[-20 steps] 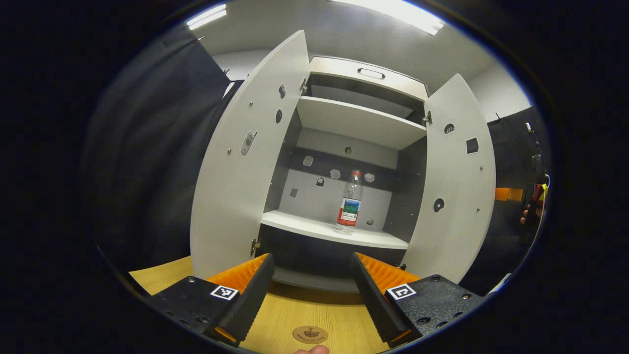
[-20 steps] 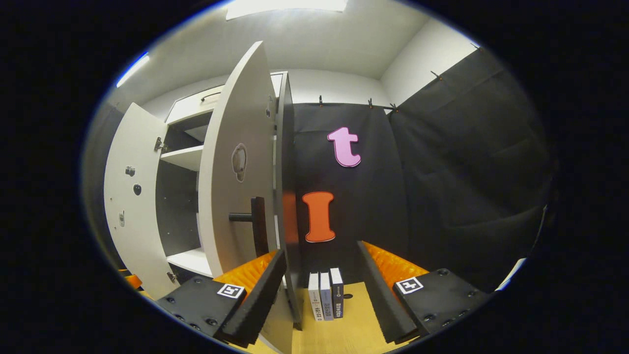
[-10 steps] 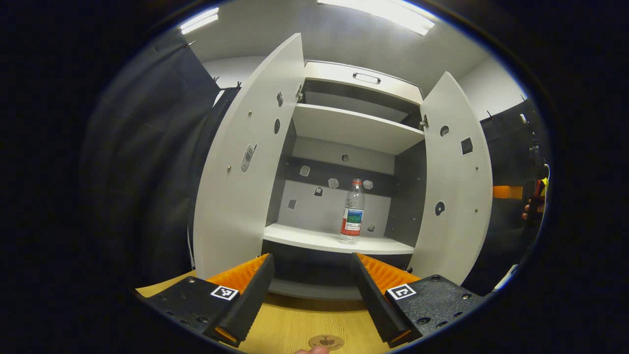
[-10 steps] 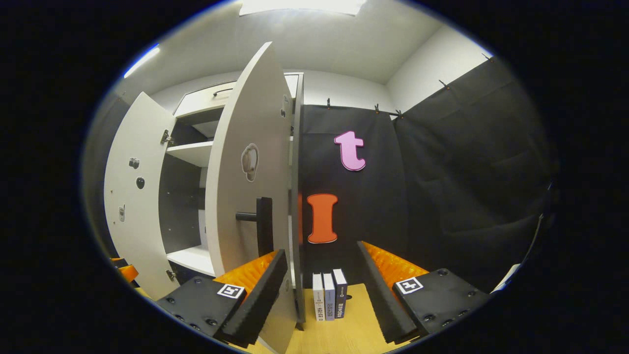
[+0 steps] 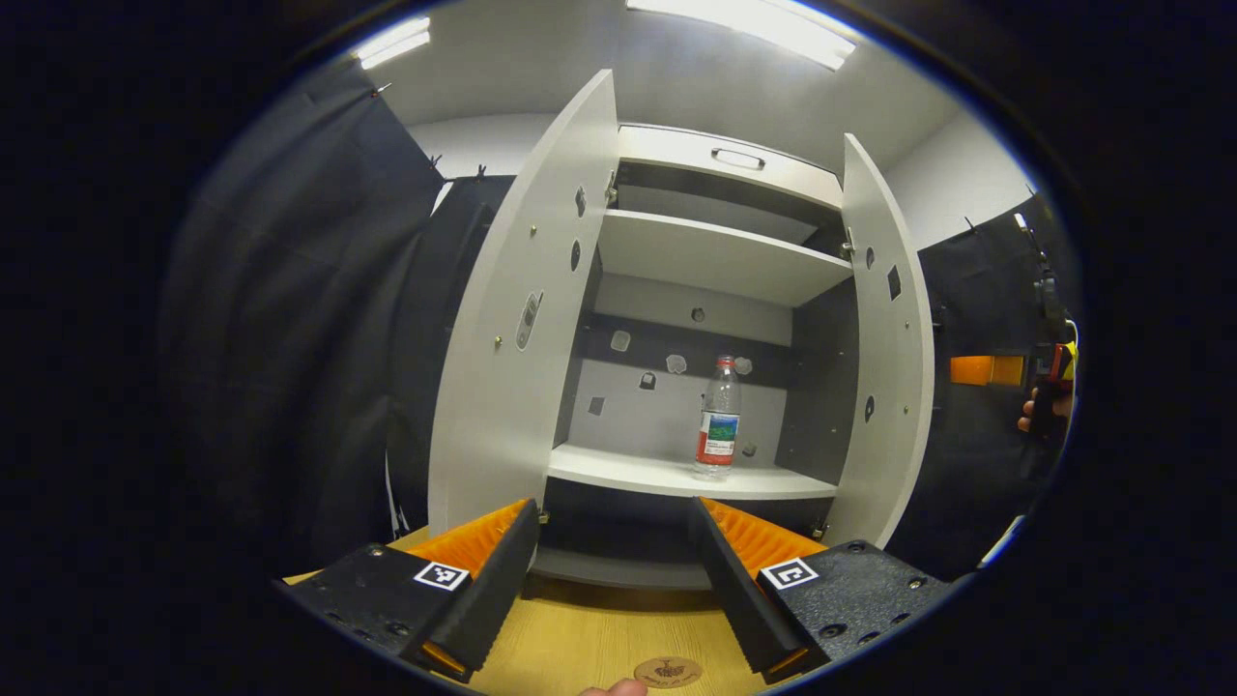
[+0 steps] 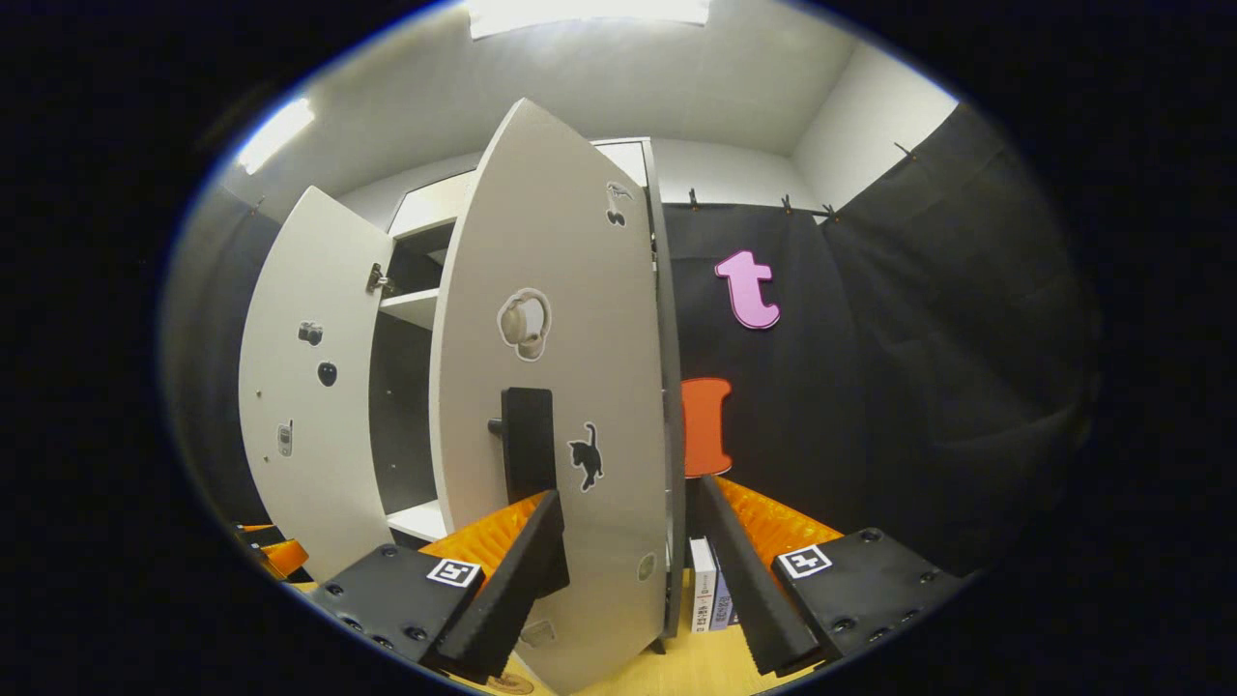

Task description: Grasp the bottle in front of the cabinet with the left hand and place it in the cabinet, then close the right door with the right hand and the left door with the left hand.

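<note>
Bottle (image 5: 718,418) standing up on the lower shelf (image 5: 676,476) inside the cabinet (image 5: 720,174), near the right side. Both doors open: left door (image 5: 527,319) swung wide, right door (image 5: 887,348) swung partway in. Left gripper (image 5: 611,580) low over the wooden table (image 5: 589,643), fingers wide apart, holding nothing. Right gripper (image 6: 628,565) just in front of the right door's outer face, by its black handle (image 6: 528,440), fingers apart, holding nothing. Books (image 6: 708,599) standing beside the cabinet.

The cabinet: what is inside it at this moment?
Inside the cabinet, a bottle stands upright on the middle shelf. The upper shelf looks bare. The bottom compartment is dark and partly covered by the left gripper, so its contents cannot be seen.
</note>
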Motion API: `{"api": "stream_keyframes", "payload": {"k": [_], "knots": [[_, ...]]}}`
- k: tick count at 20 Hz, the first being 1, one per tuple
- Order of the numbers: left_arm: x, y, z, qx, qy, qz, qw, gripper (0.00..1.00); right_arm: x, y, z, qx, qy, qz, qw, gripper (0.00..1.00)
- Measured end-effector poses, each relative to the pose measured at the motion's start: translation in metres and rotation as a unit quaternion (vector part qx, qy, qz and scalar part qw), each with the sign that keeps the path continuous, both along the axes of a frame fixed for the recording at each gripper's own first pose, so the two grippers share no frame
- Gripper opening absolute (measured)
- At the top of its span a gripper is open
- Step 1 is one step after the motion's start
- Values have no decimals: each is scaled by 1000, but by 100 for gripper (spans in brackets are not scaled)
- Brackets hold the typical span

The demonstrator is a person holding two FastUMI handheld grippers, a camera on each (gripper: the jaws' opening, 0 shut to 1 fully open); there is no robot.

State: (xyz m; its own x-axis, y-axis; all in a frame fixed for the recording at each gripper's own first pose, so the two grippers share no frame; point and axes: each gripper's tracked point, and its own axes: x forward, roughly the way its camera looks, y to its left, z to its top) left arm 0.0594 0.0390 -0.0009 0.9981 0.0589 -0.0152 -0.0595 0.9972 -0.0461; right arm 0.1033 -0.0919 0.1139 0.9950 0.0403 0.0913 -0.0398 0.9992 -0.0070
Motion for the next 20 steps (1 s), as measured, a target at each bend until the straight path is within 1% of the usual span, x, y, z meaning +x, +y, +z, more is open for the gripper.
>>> {"api": "stream_keyframes", "payload": {"k": [1,2,7,8,9,10,12,13,16,19,20], "knots": [[-3,5,0,-1,0,5,1000,95,5,8,-1,-1,1,6,1000,88],[-6,8,1,-1,0,11,1000,95,8,14,-2,-3,1,12,1000,96],[-14,35,7,9,-9,45,999,94,22,48,-7,-20,11,49,999,96],[-17,40,9,10,-13,53,998,92,23,55,-8,-21,11,56,998,95],[-19,44,12,12,-16,60,998,94,25,61,-10,-21,12,60,998,95],[-21,49,15,13,-21,69,997,94,30,66,-11,-20,12,63,998,100],[-27,60,22,15,-30,87,996,94,40,73,-14,-20,17,65,998,100],[-31,69,25,15,-35,102,994,94,44,77,-15,-20,18,68,997,96],[-38,98,37,14,-51,144,988,94,60,87,-20,-31,22,64,997,96],[-46,126,46,11,-59,176,983,94,70,91,-31,-49,34,54,997,95],[-50,136,50,13,-60,186,981,94,72,93,-32,-52,38,51,997,100]]}}
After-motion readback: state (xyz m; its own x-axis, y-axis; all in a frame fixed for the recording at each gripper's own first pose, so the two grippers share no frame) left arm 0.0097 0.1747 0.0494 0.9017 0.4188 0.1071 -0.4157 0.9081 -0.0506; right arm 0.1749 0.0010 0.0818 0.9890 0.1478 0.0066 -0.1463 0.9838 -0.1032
